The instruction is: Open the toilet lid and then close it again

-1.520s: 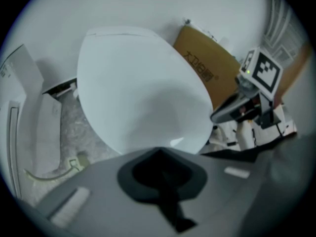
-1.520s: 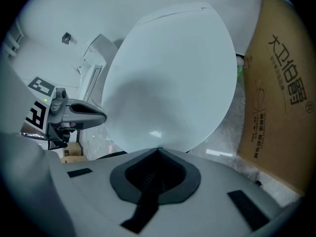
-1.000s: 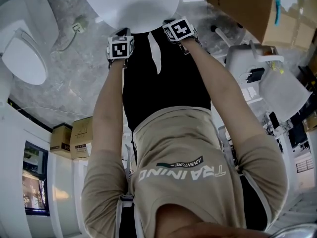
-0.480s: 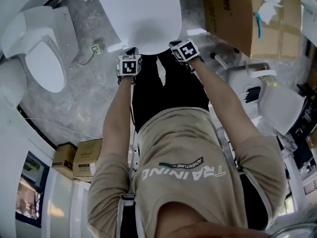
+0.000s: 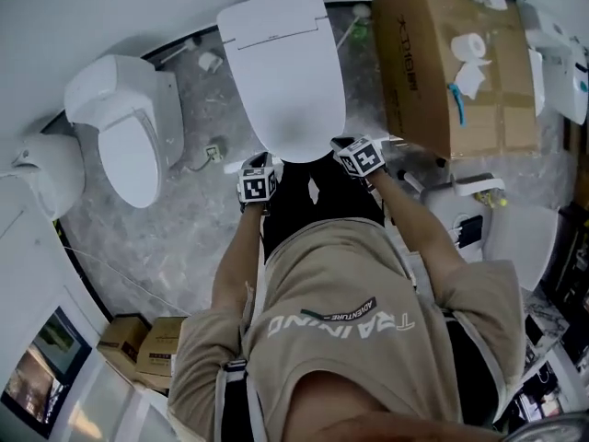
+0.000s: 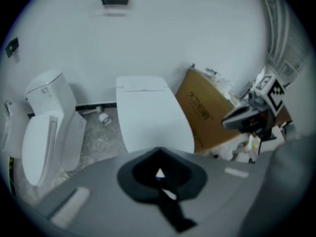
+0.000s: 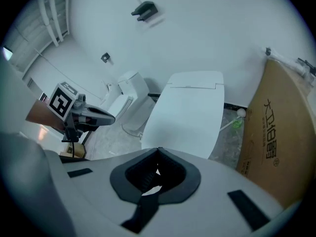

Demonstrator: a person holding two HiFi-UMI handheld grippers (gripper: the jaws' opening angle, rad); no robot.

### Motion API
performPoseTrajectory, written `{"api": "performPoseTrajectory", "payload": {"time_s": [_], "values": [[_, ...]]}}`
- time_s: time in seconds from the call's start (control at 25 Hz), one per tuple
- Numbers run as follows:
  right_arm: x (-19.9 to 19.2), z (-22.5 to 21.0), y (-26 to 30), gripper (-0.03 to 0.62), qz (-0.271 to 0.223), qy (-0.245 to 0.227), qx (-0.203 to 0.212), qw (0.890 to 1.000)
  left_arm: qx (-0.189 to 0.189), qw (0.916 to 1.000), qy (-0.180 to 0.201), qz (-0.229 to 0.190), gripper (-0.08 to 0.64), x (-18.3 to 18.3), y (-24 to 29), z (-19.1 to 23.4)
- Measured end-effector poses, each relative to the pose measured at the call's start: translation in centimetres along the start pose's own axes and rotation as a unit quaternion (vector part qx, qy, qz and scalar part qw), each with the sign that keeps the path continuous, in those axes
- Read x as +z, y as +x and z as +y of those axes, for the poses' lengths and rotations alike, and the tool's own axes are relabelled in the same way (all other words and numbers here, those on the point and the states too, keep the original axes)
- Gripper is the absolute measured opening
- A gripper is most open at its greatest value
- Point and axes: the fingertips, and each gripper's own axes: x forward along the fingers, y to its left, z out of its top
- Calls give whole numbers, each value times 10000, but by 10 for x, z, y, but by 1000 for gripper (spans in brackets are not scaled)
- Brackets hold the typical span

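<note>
Head view, left tongs (image 5: 261,162) and right tongs (image 5: 344,145) clenched empty, near closed toilet lid (image 5: 285,72), tips obscured.

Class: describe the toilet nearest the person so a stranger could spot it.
Find the big brown cardboard box by the white wall. The toilet stands just left of it in the head view, lid down. Unlike the rounder toilet further left, it is long, flat-topped and square-backed.

Sanitary-ware storeroom — toilets (image 5: 285,72) side by side (all white), cardboard boxes (image 5: 433,63).
</note>
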Motion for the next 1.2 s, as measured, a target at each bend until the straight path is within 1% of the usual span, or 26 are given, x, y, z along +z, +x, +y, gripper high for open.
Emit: {"api": "performPoseTrajectory", "payload": {"time_s": [0.16, 0.32, 0.4, 0.56, 0.72, 0.8, 0.88, 1.04, 1.2], "values": [[29, 7, -34, 12, -521, 48, -76, 9986, 30, 9983, 24, -578, 5, 36, -39, -7], [67, 15, -66, 12, -1133, 56, -146, 9934, 43, 9934, 109, -1137, 5, 79, -70, -9], [84, 18, -82, 14, -1364, -68, -239, 9903, 18, 9901, 255, -1383, 5, 100, -85, -14], [114, 20, -111, 12, -1705, -494, -497, 9829, -63, 9814, 538, -1840, 5, 138, -114, -25], [144, 24, -141, 12, -2167, -630, -608, 9723, -138, 9715, 886, -2195, 5, 172, -143, -36], [159, 27, -157, 12, -2426, -643, -639, 9659, -171, 9643, 1067, -2417, 5, 193, -160, -42], [176, 33, -173, 12, -2701, -670, -643, 9583, -174, 9554, 1216, -2686, 5, 215, -181, -47], [208, 49, -204, 12, -3146, -855, -615, 9434, -116, 9357, 1518, -3183, 5, 256, -220, -57], [233, 62, -233, 14, -3424, -1041, -687, 9313, -68, 9146, 1791, -3626, 5, 288, -252, -72]]}}
